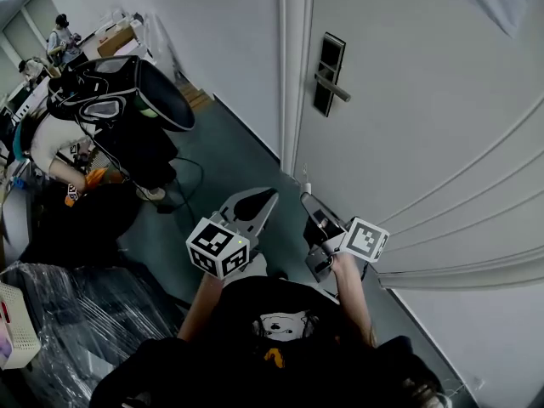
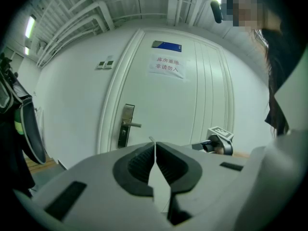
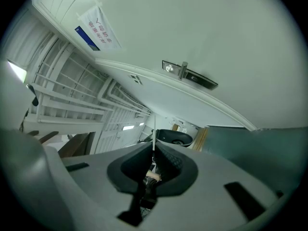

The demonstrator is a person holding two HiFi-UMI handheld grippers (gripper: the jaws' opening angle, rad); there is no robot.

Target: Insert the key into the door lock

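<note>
- The key (image 3: 153, 133) is seen edge-on as a thin pale blade.
- It is clamped between the closed jaws of the right gripper (image 3: 154, 150), projects past their tips, and is held well apart from the door lock (image 1: 328, 73).
- The left gripper (image 2: 154, 148), likewise well apart from the lock, is held with its jaws pressed together.

We've got the door (image 1: 425, 100) straight ahead, with the lock (image 1: 329, 73) near its left edge, just beside the door frame (image 1: 293, 66). A sign (image 2: 166, 67) sits on the door, above and right of the lock. Lower down and well apart from the lock, the left gripper (image 1: 269, 197) is just left of the right gripper (image 1: 307, 201). The key (image 3: 154, 131) is pinched between the right one's jaws, poking forward. A person (image 1: 51, 143) is well off to our left.
</note>
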